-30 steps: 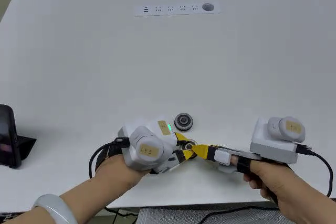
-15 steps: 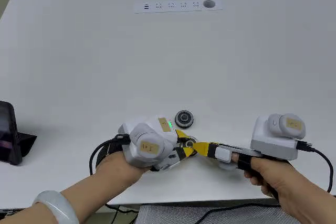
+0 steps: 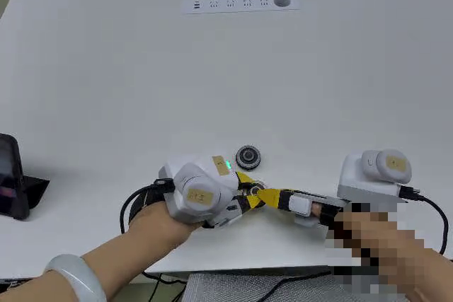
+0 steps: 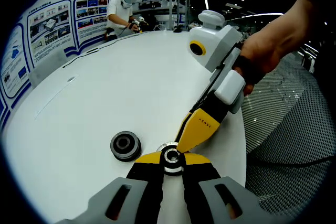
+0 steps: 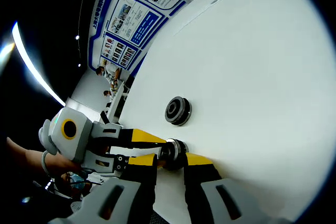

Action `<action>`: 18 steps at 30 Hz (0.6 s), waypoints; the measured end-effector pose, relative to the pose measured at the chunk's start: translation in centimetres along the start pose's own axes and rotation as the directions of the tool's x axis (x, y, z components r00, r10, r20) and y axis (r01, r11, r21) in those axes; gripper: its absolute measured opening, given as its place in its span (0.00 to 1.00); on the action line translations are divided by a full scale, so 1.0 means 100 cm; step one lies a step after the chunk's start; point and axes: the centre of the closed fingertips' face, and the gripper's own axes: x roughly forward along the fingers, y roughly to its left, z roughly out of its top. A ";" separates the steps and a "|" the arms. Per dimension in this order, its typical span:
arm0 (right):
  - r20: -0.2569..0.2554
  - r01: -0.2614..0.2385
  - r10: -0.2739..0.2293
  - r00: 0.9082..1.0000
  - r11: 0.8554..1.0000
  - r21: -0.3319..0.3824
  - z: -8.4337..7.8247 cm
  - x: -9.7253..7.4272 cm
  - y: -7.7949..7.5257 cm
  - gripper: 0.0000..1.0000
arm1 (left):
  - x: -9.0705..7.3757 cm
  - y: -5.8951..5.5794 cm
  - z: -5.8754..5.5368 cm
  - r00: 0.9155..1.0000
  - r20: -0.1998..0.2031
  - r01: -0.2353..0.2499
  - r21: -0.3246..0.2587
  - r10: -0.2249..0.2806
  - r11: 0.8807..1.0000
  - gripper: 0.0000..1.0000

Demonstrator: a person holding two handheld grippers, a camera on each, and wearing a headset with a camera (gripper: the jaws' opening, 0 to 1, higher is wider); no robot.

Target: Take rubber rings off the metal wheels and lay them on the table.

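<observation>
**Ring pull on clamped wheel: both jaws engaged**

The metal wheel (image 5: 173,152) is clamped between the jaws of the left gripper (image 4: 172,156), which are closed down to the wheel's width. The jaws of the right gripper (image 5: 171,162) are pinched in on the same wheel from the opposite side. Whether only the rubber ring is caught there, or the metal as well, cannot be told.

The wheel is held low at the near edge of the counter (image 3: 212,76). Whether it rests on the surface cannot be told. A second wheel (image 3: 248,155) lies just beyond, flat on the counter, apart from both grippers, with its black rubber ring (image 4: 114,148) on.

Step in hand, as judged: the ring is to be peeled off the clamped wheel.
- The left grip should be kept on metal only, so the ring is not trapped.
- The right bite should be taken on the ring's edge, not across the hub.
- The ring is best rolled over the rim at one spot and then drawn off along the axle line. A straight pull is likely to slip or to twist the wheel out.
- Rubber may snap back, so the pull should be made slowly.

Pose: the left hand (image 3: 159,228) is brought in from the lower left, the right hand (image 4: 262,51) from the lower right. The grippers are aimed at each other, nearly level, tips meeting at the wheel.
</observation>
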 end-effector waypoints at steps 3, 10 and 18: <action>-0.004 -0.004 0.003 1.000 1.000 -0.015 0.000 -0.002 0.002 0.20 | 0.000 0.000 0.000 1.000 -0.001 0.000 0.000 0.000 1.000 0.13; -0.004 -0.009 0.009 1.000 1.000 -0.020 0.000 0.000 0.001 0.19 | 0.000 0.000 0.000 1.000 -0.001 -0.002 0.000 0.002 1.000 0.13; 0.000 0.000 0.000 1.000 1.000 -0.009 0.001 -0.001 -0.001 0.16 | 0.000 0.000 0.000 1.000 -0.001 -0.001 0.001 0.001 1.000 0.13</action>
